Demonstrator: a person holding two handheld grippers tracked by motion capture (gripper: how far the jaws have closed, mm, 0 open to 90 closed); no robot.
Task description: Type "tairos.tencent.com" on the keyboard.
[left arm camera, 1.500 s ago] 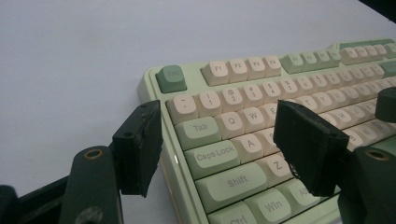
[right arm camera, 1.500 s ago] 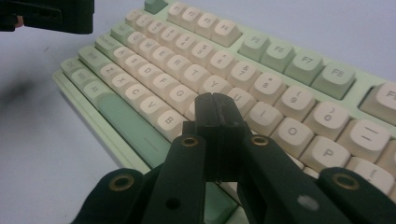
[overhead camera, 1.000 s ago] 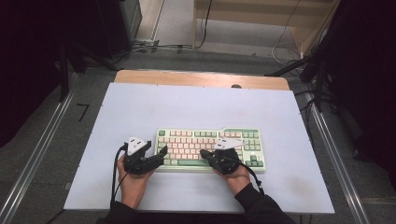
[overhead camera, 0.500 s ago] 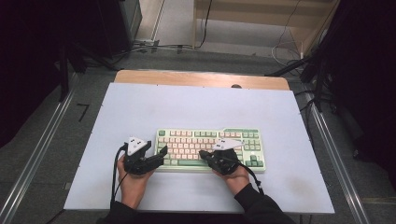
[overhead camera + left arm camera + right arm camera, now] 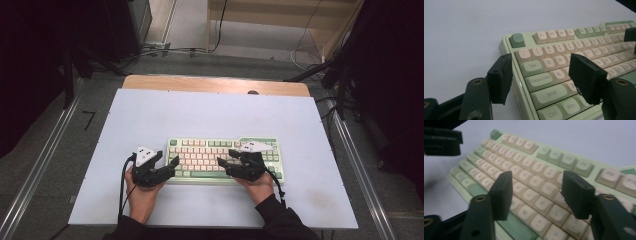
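Note:
A green and cream keyboard [image 5: 210, 150] lies near the front of the white table [image 5: 200, 115]. My left gripper [image 5: 167, 161] hovers open at the keyboard's left end; in the left gripper view [image 5: 540, 77] its jaws straddle the Caps Lock and Shift corner of the keyboard [image 5: 564, 57]. My right gripper [image 5: 226, 159] is open above the middle-right keys; in the right gripper view [image 5: 536, 192] its jaws frame the cream letter keys of the keyboard [image 5: 529, 165]. Nothing is held in either.
Bare table surface surrounds the keyboard on all sides, with a wooden strip [image 5: 215, 84] along the far edge. Metal rails [image 5: 40, 160] run along both sides of the table. Cables [image 5: 170, 50] lie on the floor behind.

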